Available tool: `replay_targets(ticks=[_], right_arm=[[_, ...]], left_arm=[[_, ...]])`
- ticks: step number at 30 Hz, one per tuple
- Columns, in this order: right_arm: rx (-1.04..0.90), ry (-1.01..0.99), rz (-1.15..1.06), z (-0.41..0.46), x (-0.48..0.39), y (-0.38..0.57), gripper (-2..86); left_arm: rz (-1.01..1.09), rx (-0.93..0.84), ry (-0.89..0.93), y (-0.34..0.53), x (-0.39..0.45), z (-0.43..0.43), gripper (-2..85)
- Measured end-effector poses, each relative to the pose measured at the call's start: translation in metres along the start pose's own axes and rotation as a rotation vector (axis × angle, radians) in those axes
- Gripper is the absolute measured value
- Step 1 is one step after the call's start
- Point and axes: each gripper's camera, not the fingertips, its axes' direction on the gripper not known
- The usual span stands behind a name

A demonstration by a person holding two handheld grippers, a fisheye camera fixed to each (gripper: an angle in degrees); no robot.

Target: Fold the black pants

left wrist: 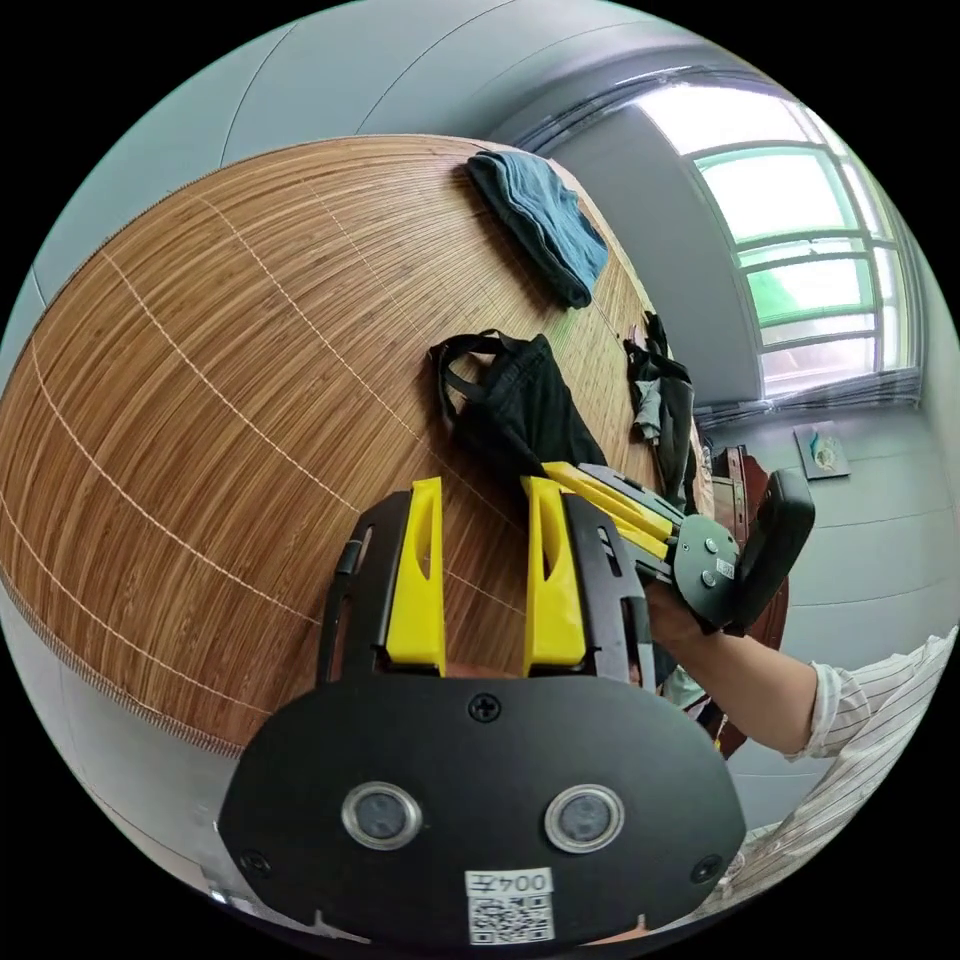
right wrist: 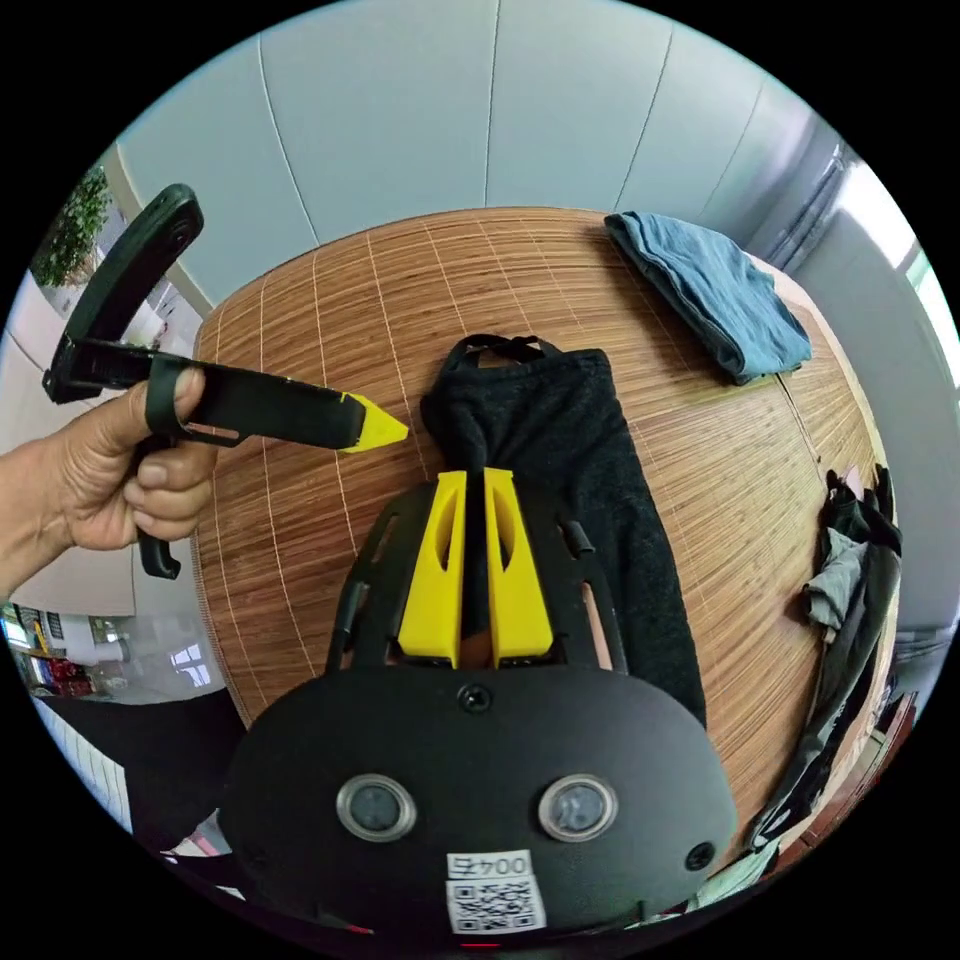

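Yellow fingers (right wrist: pixel 517 570) clamping black pants (right wrist: pixel 590 470) over slatted bamboo mat (right wrist: pixel 330 290).

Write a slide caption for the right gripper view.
Right gripper shut on black pants atop a bamboo mat; left gripper alongside.

We see pale grey panelled walls (right wrist: pixel 480 110) behind a bench covered by a slatted bamboo mat (left wrist: pixel 220 380); daylight comes through a tall window (left wrist: pixel 810 240) with green-tinted panes, and a small framed picture (left wrist: pixel 822 450) hangs below it
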Motion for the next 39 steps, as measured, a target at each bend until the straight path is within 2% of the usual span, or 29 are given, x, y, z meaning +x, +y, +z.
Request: replay_targets(ticks=[4,6,8,10,12,15,19,23,26,29,32,36,39], right_arm=[[0.057,-0.111,0.143,-0.007,0.017,0.004,3.7],[0.074,-0.124,0.161,-0.008,0.02,0.005,3.6],[0.082,-0.126,0.161,-0.009,0.023,0.006,3.7],[0.084,-0.121,0.153,-0.009,0.025,0.007,4.0],[0.082,-0.123,0.152,-0.009,0.026,0.008,4.4],[0.095,-0.089,0.183,-0.016,0.033,0.015,5.0],[0.18,-0.051,0.498,-0.05,0.074,0.064,4.2],[0.126,0.022,0.925,-0.06,0.125,0.147,2.2],[0.095,0.02,1.07,-0.056,0.151,0.184,1.4],[0.052,-0.094,1.093,-0.04,0.172,0.201,0.7],[0.093,-0.127,1.077,-0.056,0.186,0.212,0.0],[0.19,-0.07,1.121,-0.08,0.203,0.228,-0.5],[0.094,-0.153,1.118,-0.057,0.229,0.229,-0.6]], left_arm=[[-0.034,-0.001,0.111,-0.015,-0.015,0.009,13.8],[-0.08,0.021,0.254,-0.025,-0.025,0.015,14.5],[-0.12,0.051,0.323,-0.033,-0.031,0.017,14.8],[-0.12,0.048,0.301,-0.042,-0.031,0.02,14.0],[-0.067,0.034,0.197,-0.053,-0.024,0.021,9.3],[0.0,0.048,0.139,-0.065,-0.009,0.014,5.7],[0.133,0.094,0.144,-0.072,0.021,-0.002,4.1],[0.247,0.124,0.169,-0.075,0.054,-0.021,3.4],[0.324,0.144,0.184,-0.074,0.08,-0.035,3.0],[0.398,0.146,0.193,-0.073,0.11,-0.048,2.7],[0.472,0.144,0.182,-0.071,0.142,-0.059,2.6],[0.525,0.149,0.189,-0.072,0.18,-0.071,2.7],[0.569,0.134,0.175,-0.074,0.21,-0.076,3.0]])
